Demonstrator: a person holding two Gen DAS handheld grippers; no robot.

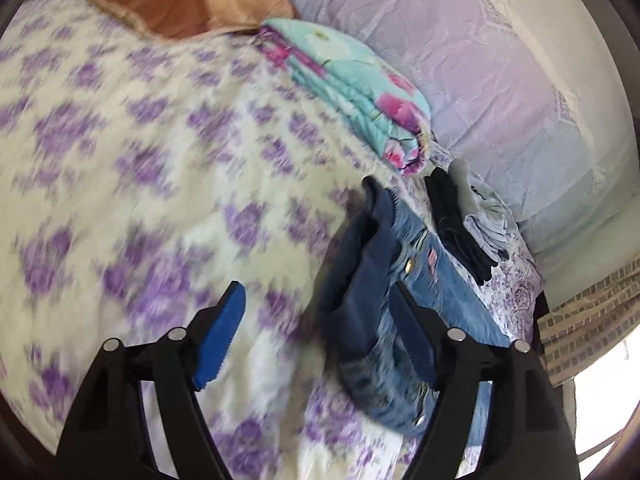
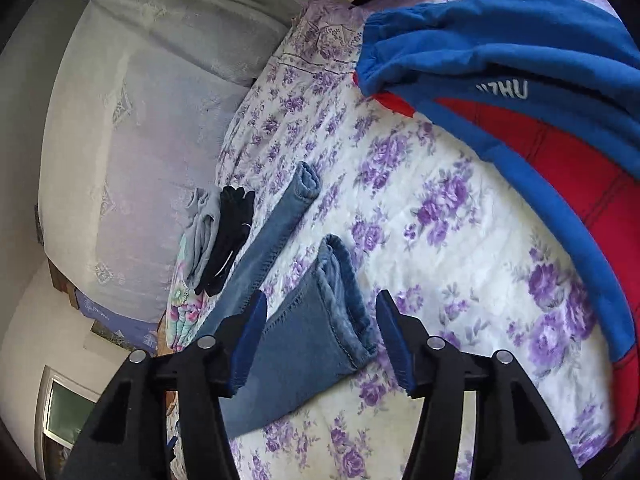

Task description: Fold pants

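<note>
Blue jeans lie on a bed with a purple-flowered cover. In the left wrist view their waist end (image 1: 384,280) with a metal button lies crumpled, and my left gripper (image 1: 316,320) hovers open just above and left of it, its right finger over the denim. In the right wrist view the two legs spread apart; the near leg's cuff (image 2: 340,320) lies between the open fingers of my right gripper (image 2: 322,324), and the far leg (image 2: 276,224) runs up left. Neither gripper holds anything.
A folded teal floral quilt (image 1: 356,92) and a tan pillow (image 1: 180,0) lie on the bed. Small folded dark and grey clothes (image 2: 224,236) sit beside the jeans near the wall-side edge. A blue and red sleeve (image 2: 520,92) fills the right wrist view's upper right.
</note>
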